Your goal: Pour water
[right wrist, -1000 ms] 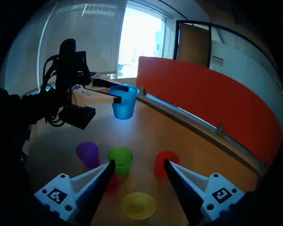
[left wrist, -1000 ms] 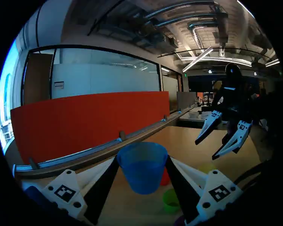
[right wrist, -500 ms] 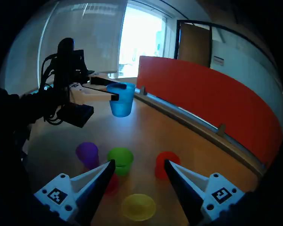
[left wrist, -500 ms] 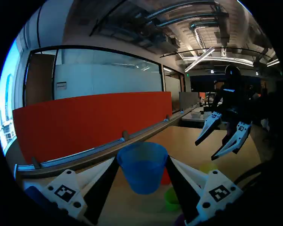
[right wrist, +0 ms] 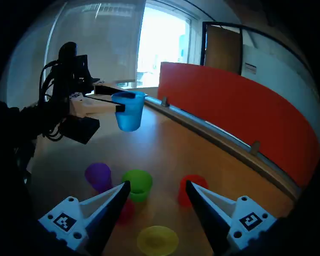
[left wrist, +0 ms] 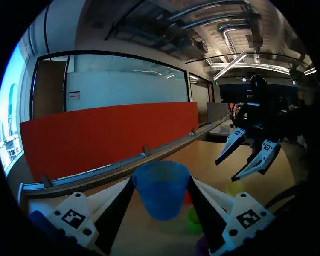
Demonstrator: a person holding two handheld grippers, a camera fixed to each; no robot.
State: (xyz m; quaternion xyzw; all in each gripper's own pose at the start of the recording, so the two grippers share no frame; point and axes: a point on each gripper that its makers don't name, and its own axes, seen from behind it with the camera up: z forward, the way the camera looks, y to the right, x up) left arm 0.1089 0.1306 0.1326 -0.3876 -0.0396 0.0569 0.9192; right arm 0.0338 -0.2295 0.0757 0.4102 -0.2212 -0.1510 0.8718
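Blue cup being clamped upright by left gripper, above table; right gripper being held wide open, empty.

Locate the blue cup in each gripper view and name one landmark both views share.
Left gripper view: blue cup bottom centre, clamped in the left gripper.
Right gripper view: blue cup upper left of centre, held in the air.
Shared landmark: the long red partition.
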